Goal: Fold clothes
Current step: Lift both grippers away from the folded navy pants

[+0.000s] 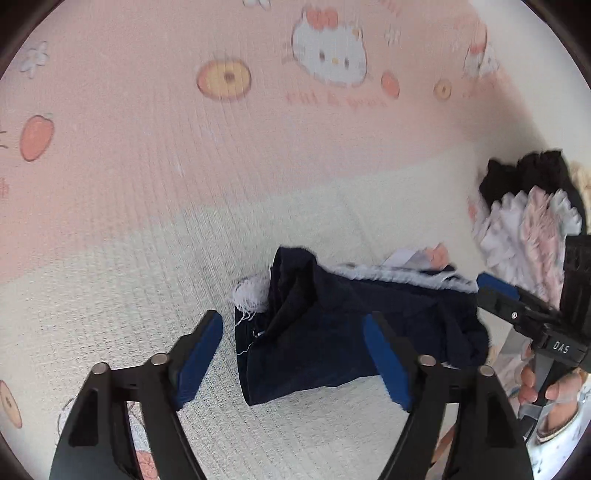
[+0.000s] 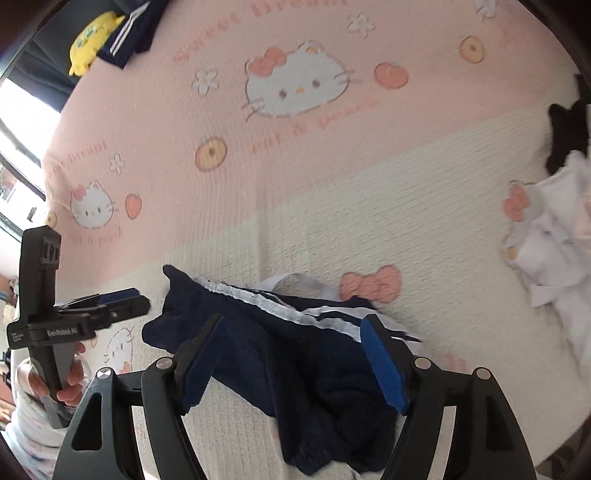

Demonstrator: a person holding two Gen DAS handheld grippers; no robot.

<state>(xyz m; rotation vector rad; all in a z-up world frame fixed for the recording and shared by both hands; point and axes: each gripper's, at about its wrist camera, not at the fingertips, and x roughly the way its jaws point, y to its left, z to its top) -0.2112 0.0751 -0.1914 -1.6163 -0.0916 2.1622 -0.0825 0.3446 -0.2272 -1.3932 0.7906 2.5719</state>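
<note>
Folding has barely begun, by the look of it: the navy shorts (image 2: 280,354) with white side stripes lie crumpled on the near part of the bed (image 2: 369,229), no tidy fold made. The left gripper (image 1: 291,358) and the right gripper (image 2: 291,362) both hover spread over them, holding nothing. One rumpled pile of white and black clothes (image 2: 554,236) waits far right; one folded navy garment (image 2: 129,33) lies far left.

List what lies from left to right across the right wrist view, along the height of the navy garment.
left hand-held gripper → navy shorts with white stripes → pink bow print → pile of white clothes
</note>
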